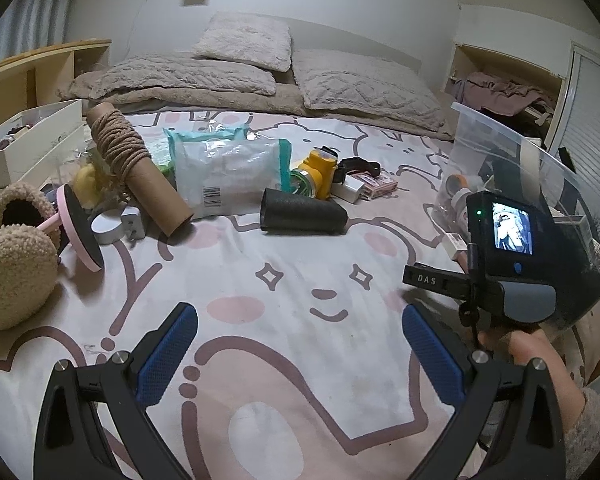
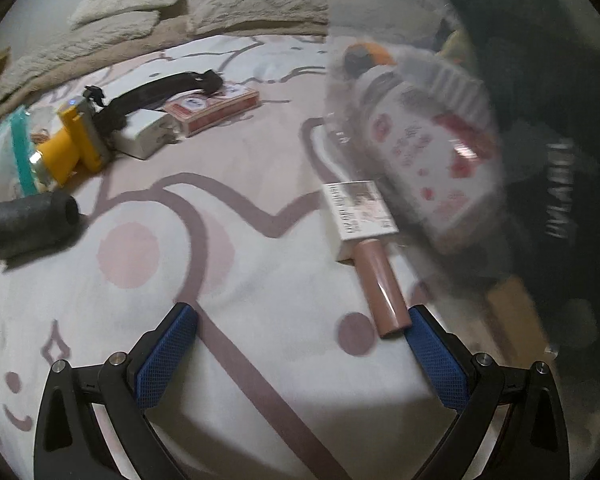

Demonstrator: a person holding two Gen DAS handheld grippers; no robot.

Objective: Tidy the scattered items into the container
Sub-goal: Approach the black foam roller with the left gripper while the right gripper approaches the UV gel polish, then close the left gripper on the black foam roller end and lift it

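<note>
Scattered items lie on a bed: a cardboard tube wound with rope (image 1: 134, 164), a plastic packet (image 1: 230, 172), a yellow flashlight (image 1: 320, 168), a black foam roll (image 1: 302, 216), a pink card box (image 1: 376, 184) and fluffy earmuffs (image 1: 14, 256). A clear plastic container (image 1: 512, 168) stands at the right with a bottle (image 2: 424, 152) inside. My left gripper (image 1: 300, 320) is open and empty above the sheet. My right gripper (image 2: 302, 322) is open and empty, with a pink tube (image 2: 382, 288) and a small white box (image 2: 360, 212) just ahead beside the container.
Pillows (image 1: 244, 46) lie at the head of the bed. A white box (image 1: 28, 140) stands at the left edge. A pink-rimmed mirror (image 1: 80, 232) and a white charger (image 1: 118, 226) lie near the earmuffs. A white power bank (image 2: 146, 134) lies by the flashlight.
</note>
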